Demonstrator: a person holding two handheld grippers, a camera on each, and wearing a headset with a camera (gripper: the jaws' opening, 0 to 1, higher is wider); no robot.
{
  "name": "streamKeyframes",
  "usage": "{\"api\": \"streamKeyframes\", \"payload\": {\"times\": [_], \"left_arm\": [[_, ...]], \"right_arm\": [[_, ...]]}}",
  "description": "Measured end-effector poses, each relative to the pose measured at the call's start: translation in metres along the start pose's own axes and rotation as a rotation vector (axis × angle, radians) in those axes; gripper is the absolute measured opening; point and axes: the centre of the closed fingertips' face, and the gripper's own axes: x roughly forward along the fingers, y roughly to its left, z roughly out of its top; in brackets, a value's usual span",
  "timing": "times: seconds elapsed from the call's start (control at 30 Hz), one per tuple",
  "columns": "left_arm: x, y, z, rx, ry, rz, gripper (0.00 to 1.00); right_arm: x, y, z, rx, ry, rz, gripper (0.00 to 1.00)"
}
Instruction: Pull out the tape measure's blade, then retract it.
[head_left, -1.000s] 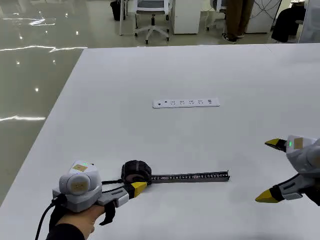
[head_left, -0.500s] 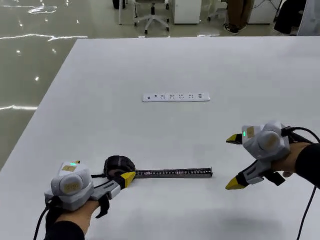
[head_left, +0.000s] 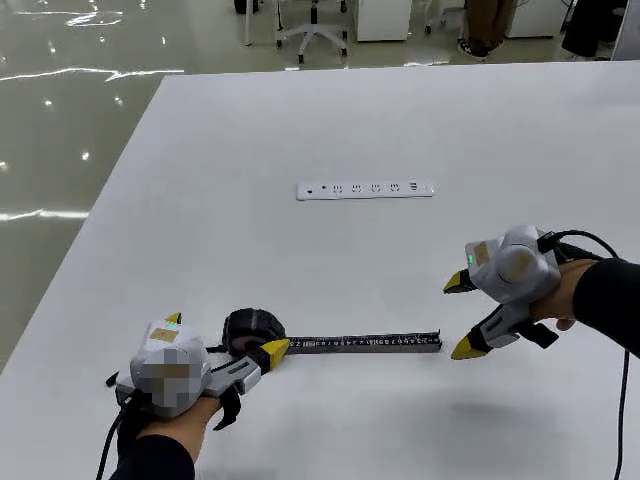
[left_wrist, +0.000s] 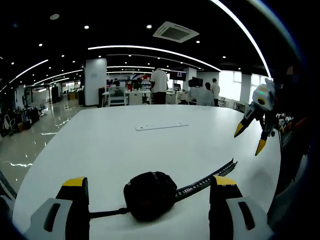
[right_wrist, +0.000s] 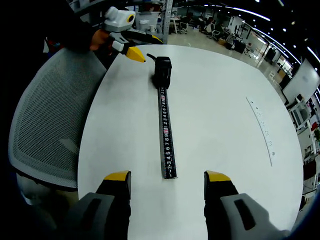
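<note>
R gripper (head_left: 461, 316) nearer blade (head_left: 365, 344) end, jaws open.

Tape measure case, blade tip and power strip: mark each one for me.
Tape measure case (head_left: 250, 328): head view, top of the black housing.
Blade tip (right_wrist: 169, 173): right gripper view, free end of the blade.
Power strip (head_left: 366, 188): head view, middle of the white body.

Head view: high, looking forward and down over the table (head_left: 400, 130).
Left gripper view: low, close behind the tape case (left_wrist: 150, 195), facing along the blade (left_wrist: 205, 181) toward the right gripper (left_wrist: 248, 142).
Right gripper view: near the blade tip, facing back at the left gripper (right_wrist: 148, 48).
All three share case, blade and power strip (head_left: 366, 189).
</note>
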Motion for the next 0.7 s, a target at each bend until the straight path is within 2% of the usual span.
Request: {"api": "streamKeyframes", "payload": {"times": [0.1,0.17,0.23,0.37,0.47,0.57,0.7], "left_arm": [[0.007,-0.002,-0.003,-0.006,0.009,-0.01,0.95],[0.01,-0.002,-0.006,-0.007,0.026,-0.016,0.94],[0.014,0.0,-0.01,-0.009,0.026,-0.012,0.93],[0.021,0.005,-0.023,-0.037,0.051,-0.004,0.9],[0.02,0.005,-0.024,-0.054,0.047,0.007,0.89],[0.017,0.003,-0.026,-0.051,0.041,0.012,0.88],[0.019,0.002,-0.03,-0.044,0.062,0.007,0.88]], "right_arm": [[0.012,-0.004,-0.002,-0.001,0.008,0.005,0.5],[0.022,-0.001,-0.008,0.004,0.018,0.036,0.46],[0.032,0.003,-0.02,-0.02,0.068,0.063,0.43],[0.041,0.003,-0.026,-0.023,0.079,0.054,0.36],[0.047,0.001,-0.03,-0.024,0.08,0.051,0.3],[0.052,-0.001,-0.034,-0.03,0.094,0.058,0.28],[0.057,-0.003,-0.032,-0.017,0.09,0.064,0.25]]}}
